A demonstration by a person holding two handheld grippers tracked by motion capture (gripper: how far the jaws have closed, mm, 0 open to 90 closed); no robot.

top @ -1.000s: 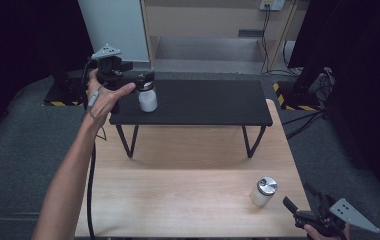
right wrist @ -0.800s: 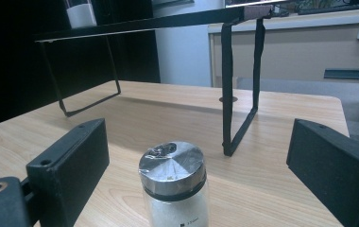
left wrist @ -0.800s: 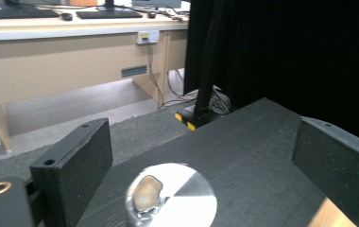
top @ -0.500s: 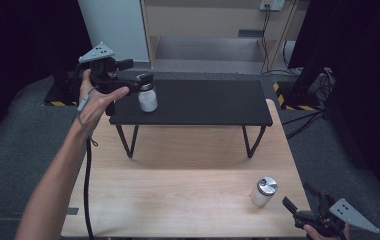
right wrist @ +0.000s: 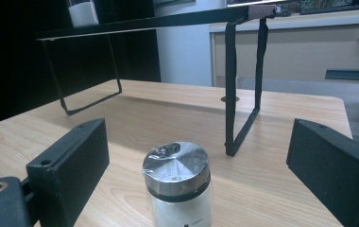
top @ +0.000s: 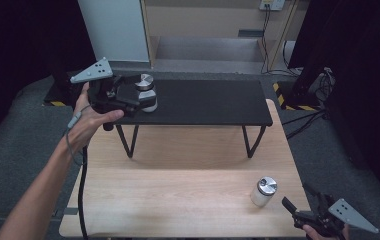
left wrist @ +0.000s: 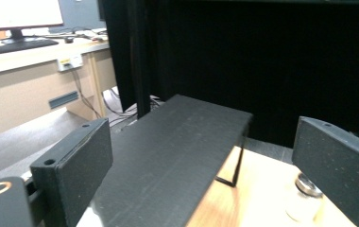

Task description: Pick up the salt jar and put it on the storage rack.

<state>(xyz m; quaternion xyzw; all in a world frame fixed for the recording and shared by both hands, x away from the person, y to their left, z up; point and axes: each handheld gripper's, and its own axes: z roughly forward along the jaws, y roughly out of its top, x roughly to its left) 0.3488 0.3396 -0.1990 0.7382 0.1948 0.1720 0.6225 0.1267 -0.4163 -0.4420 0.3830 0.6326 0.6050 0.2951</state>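
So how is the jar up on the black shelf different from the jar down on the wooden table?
The shelf jar stands high on the black shelf, at its left end; the table jar stands low on the wooden table, near its right front corner. The left gripper is beside the shelf jar; the right gripper's open jaws face the table jar without touching. Both are upright, white-filled, with silver lids.
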